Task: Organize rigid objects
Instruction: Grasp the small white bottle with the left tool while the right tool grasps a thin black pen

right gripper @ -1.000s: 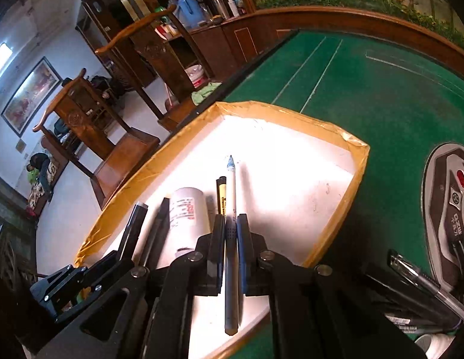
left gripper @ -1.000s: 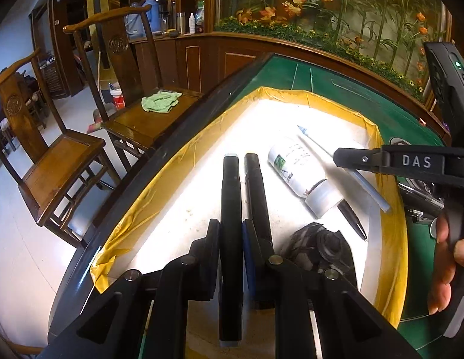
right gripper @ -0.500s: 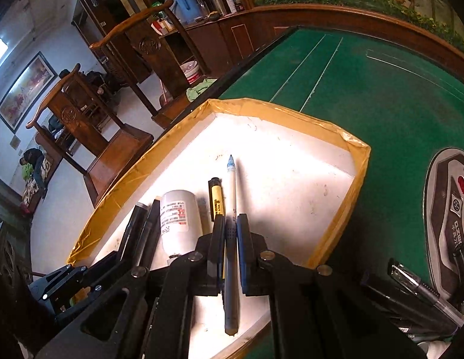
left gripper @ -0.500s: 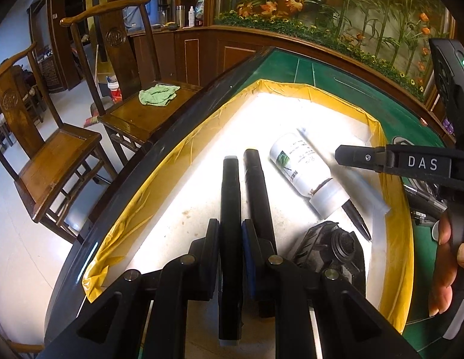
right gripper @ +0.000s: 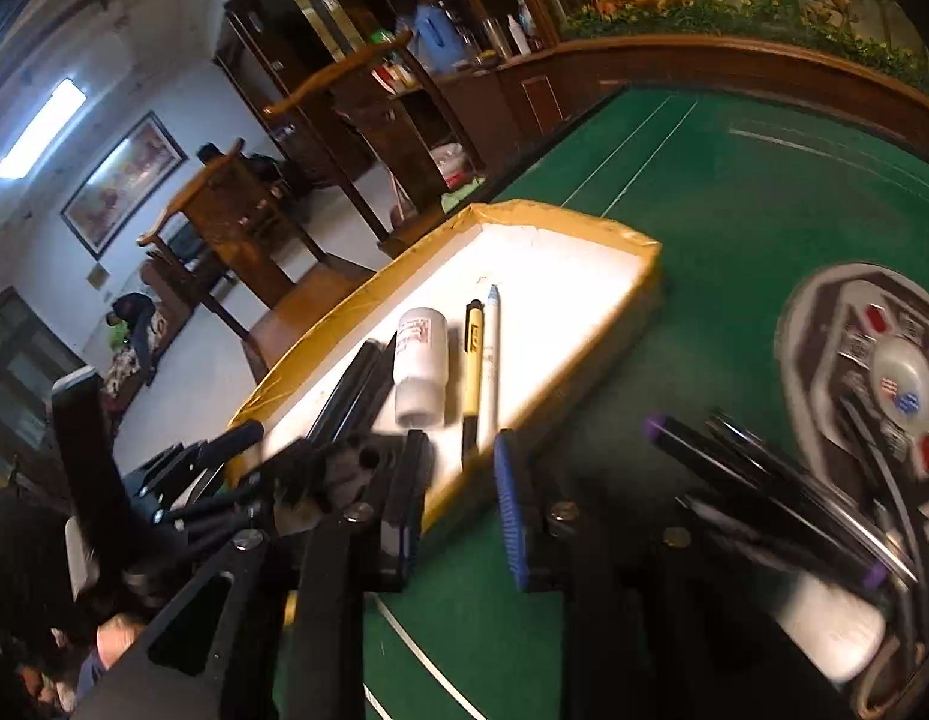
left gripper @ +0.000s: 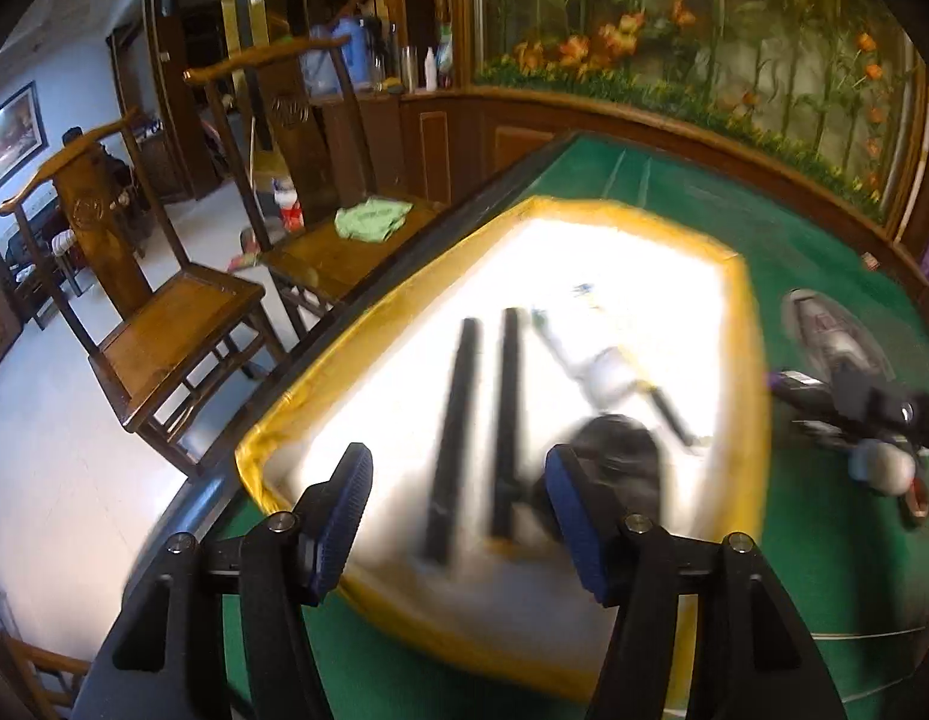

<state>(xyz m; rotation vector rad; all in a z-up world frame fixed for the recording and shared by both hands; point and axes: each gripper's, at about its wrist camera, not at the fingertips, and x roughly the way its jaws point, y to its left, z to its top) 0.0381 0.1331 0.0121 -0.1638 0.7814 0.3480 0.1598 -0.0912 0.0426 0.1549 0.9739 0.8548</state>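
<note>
From the left wrist, the left tool (left gripper: 458,507) is opening with nothing between its pads, above two black sticks (left gripper: 458,432) lying side by side in the yellow-rimmed tray (left gripper: 746,360). The right wrist alone shows sharply the white bottle (right gripper: 419,366), yellow pen (right gripper: 473,372) and white pen (right gripper: 493,354) in that tray on the green surface (right gripper: 734,192), its right tool (right gripper: 458,498) opening, empty.

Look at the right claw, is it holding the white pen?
No, the right gripper is opening with nothing between its jaws; the white pen lies in the tray.
</note>
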